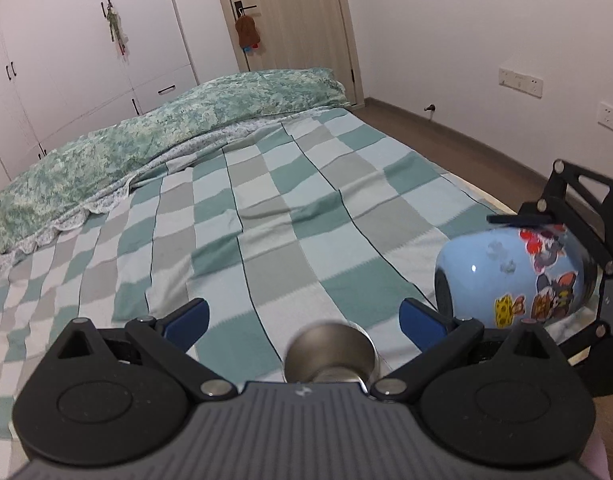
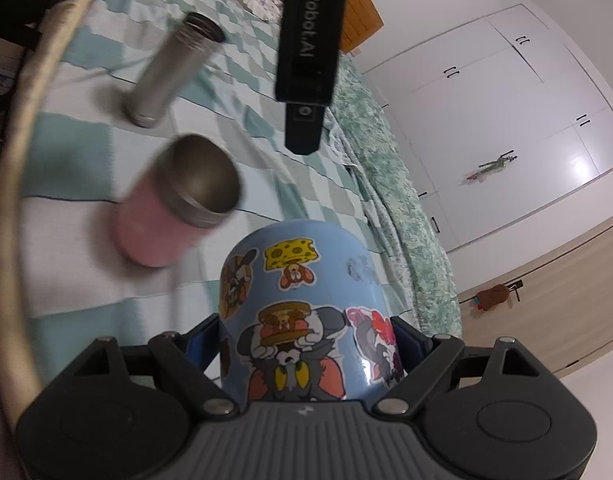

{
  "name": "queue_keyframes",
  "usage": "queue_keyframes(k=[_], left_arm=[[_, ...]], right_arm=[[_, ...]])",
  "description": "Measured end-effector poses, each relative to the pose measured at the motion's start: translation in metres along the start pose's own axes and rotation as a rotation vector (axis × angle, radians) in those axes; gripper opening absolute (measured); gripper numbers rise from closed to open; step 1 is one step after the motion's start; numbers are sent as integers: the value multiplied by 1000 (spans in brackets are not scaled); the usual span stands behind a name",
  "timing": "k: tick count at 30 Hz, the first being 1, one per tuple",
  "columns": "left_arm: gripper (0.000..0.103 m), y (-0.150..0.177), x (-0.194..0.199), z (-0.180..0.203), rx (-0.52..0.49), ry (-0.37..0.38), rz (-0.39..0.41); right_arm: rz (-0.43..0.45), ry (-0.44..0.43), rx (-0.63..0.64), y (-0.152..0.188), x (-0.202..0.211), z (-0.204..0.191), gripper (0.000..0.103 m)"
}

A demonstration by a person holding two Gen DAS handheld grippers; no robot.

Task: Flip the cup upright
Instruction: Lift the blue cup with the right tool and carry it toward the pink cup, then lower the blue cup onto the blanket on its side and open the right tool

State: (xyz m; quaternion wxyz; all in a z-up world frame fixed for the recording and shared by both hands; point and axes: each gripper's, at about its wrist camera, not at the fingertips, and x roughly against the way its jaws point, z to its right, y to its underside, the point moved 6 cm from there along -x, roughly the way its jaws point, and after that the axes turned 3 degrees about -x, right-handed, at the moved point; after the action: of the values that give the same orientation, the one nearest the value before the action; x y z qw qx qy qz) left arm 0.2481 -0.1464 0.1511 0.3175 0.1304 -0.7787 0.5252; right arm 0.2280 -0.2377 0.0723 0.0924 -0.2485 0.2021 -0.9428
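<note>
White wardrobe doors (image 1: 66,60) and a beige door (image 1: 290,12) stand behind a bed (image 1: 266,220) spread with a green, grey and white checked cover, a floral quilt (image 1: 146,140) bunched along its far side. The blue cartoon-sticker cup (image 2: 302,320) is clamped between the blue pads of the right claw (image 2: 306,344), held on its side in the air above the bed, its rounded end pointing away from that claw. Beyond the cup, a pink steel-rimmed tumbler (image 2: 174,208) stands on the cover, with a slim steel flask (image 2: 170,68) farther off. The left claw (image 1: 302,316) hangs with its fingers spread apart, over the tumbler's rim (image 1: 334,356), beside the cup.
</note>
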Motion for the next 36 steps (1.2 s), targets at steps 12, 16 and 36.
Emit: queue_keyframes(k=[12,16,36], left_arm=[[103,87,27,1,50,12,37],[103,116,26,-6,56,-4,34],[103,137,33,-19,26,25,58]], right_arm=[[-27,-58,4,7,17,-73,86],[-21,-92,-8,7,6,-89,86],[-24,-189,-297,13,-4,-76,103]])
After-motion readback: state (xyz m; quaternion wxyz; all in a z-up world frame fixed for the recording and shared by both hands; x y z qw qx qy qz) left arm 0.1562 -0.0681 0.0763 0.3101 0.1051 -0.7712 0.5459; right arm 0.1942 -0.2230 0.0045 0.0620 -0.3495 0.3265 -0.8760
